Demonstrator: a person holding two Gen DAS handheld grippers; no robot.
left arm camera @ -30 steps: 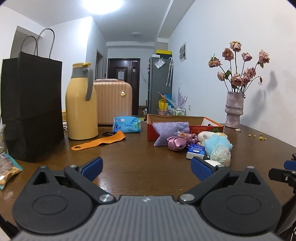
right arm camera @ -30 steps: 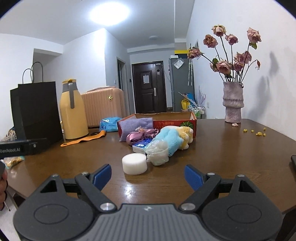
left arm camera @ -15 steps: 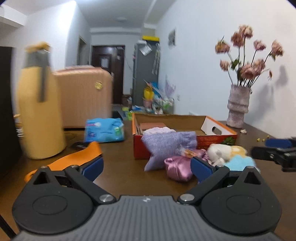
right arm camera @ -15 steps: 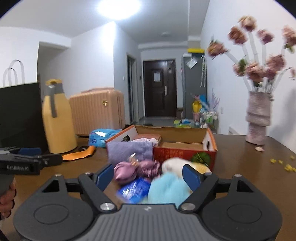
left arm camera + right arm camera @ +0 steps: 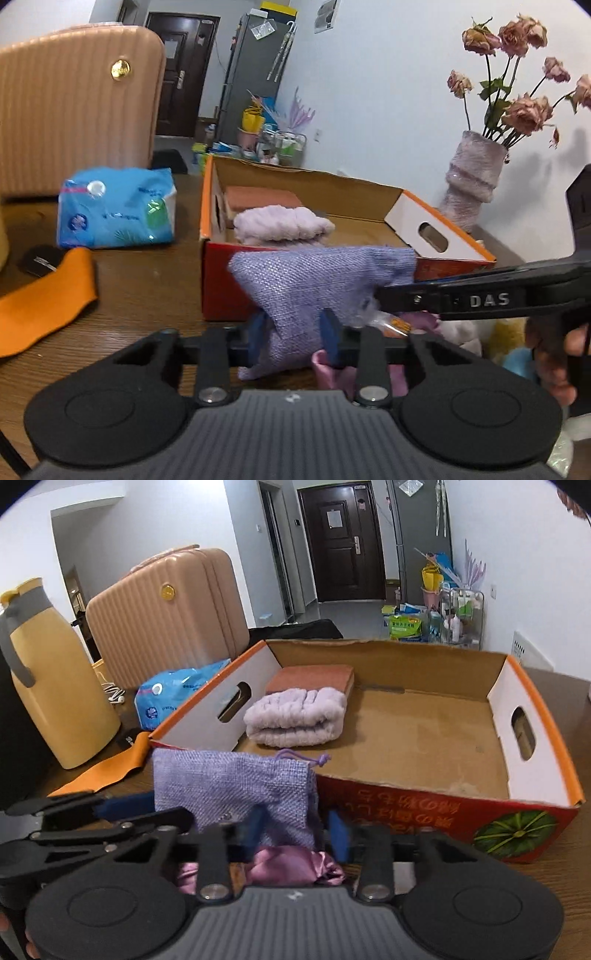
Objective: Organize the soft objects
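Foreground, lower centre of each wrist view: both grippers have just been closing on the purple burlap pouch (image 5: 314,284). The left gripper (image 5: 291,334) pinches the pouch's lower corner between its blue pads. The right gripper (image 5: 295,829) has the pouch's lower edge between its pads; contact looks firm there, though blur makes this less certain. In the left view the right gripper's fingers enter from the right edge and meet the pouch's right side. A pink satin bag (image 5: 291,866) lies under the pouch, bottom centre.

Middle ground: the pouch leans against the red front wall of the open cardboard box (image 5: 424,812), outside it. Inside the box, at left, a folded lilac towel (image 5: 295,716) lies in front of a brown block (image 5: 312,677).

Left of the frame: an orange strap (image 5: 40,295), a blue tissue pack (image 5: 114,206), a yellow jug (image 5: 51,686).

Background: a ribbed suitcase (image 5: 166,616); a vase of dried roses (image 5: 472,181), upper right of the left view.
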